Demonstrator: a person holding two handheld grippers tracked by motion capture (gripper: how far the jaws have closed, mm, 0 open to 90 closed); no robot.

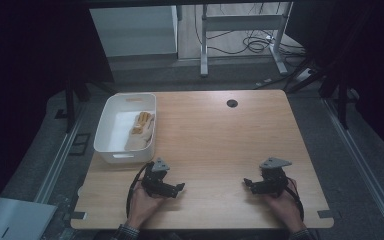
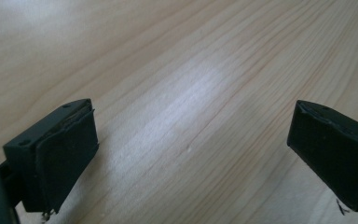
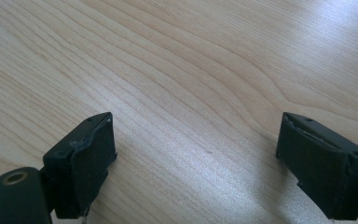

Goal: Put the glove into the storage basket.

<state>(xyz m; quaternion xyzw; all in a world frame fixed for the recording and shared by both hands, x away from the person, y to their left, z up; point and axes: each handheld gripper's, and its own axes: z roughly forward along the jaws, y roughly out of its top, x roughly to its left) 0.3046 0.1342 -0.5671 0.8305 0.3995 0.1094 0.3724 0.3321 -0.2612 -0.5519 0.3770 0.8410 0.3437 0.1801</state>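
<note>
i hold both claws low over the near edge of the bench [image 1: 215, 130], the left claw [image 1: 180, 187] toward the near left corner, the right claw [image 1: 247, 183] toward the near right, each with jaws wide apart and gripping nothing. the cloth [image 1: 141, 131] lies in the white bin [image 1: 111, 150] at the left edge, just beyond my left claw. i judge this the start: next the left claw must reach into the bin.
</note>
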